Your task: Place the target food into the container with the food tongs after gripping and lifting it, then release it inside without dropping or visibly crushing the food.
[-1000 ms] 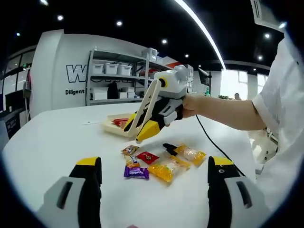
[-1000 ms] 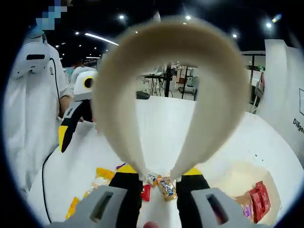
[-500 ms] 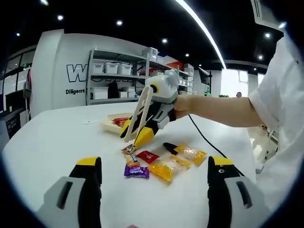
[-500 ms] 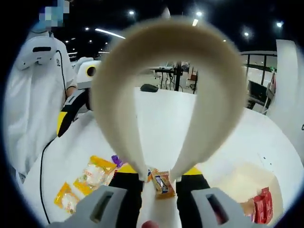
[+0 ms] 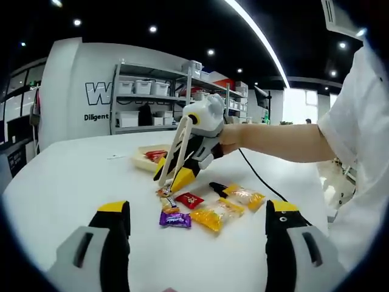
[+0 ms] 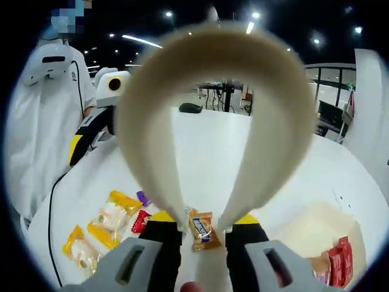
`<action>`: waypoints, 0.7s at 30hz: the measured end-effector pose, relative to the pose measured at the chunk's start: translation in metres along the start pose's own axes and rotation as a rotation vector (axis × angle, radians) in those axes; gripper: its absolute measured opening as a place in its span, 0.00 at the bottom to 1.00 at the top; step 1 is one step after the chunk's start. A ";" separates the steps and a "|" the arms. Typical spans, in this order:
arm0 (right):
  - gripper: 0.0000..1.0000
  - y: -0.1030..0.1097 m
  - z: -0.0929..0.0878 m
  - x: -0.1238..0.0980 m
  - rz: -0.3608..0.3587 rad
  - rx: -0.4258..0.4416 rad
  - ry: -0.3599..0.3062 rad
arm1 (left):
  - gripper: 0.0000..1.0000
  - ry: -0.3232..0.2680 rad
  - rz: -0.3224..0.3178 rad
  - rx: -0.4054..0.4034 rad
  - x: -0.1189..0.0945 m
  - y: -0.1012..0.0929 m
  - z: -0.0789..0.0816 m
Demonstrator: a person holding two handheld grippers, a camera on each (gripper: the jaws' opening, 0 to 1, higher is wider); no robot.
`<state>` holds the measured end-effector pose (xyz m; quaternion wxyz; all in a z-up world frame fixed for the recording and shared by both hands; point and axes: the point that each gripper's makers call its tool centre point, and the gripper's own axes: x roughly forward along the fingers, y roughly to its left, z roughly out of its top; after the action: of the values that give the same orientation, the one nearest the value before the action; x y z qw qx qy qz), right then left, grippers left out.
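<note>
My right gripper point(image 6: 203, 219) is shut on cream food tongs point(image 6: 206, 73), whose loop rises in front of the right gripper view. The tong tips stand on either side of a small orange-brown wrapped candy point(image 6: 200, 230) on the white table. In the left gripper view the right gripper point(image 5: 176, 173) leans down with the tongs point(image 5: 173, 149) over that candy point(image 5: 165, 193). I cannot tell whether the candy is pinched. The cream tray point(image 5: 141, 161) point(image 6: 304, 228) holds red packets point(image 6: 337, 258). My left gripper point(image 5: 196, 208) is open, low over the table with nothing between its fingers.
Loose snacks lie beside the candy: a purple one point(image 5: 174, 219), a red one point(image 5: 189, 199) and yellow-orange packets point(image 5: 214, 216) point(image 6: 112, 216). A black cable point(image 5: 261, 176) trails across the table. A person's arm and white sleeve point(image 5: 358, 134) are on the right. Shelves stand behind.
The right gripper has carried the tongs from near the tray down toward the loose snacks. The orange-brown candy now sits between the tong tips. My left gripper has stayed put.
</note>
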<state>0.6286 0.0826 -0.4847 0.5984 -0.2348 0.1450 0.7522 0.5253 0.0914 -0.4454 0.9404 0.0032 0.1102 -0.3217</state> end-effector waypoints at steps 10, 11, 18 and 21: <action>0.22 0.001 -0.006 -0.001 0.001 0.031 0.000 | 0.91 0.001 0.005 -0.001 0.000 0.001 -0.001; 0.22 0.001 -0.006 -0.001 0.000 0.028 -0.001 | 0.91 0.001 0.004 -0.001 0.000 0.001 -0.001; 0.20 0.004 -0.007 -0.003 -0.028 0.021 -0.016 | 0.90 0.002 0.003 0.000 0.000 0.001 -0.001; 0.19 0.004 -0.007 -0.005 -0.044 0.023 -0.013 | 0.90 0.000 0.005 -0.002 0.000 0.001 -0.001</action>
<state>0.6268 0.0742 -0.4887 0.6183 -0.2263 0.1445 0.7387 0.5253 0.0921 -0.4460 0.9412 0.0025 0.1106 -0.3194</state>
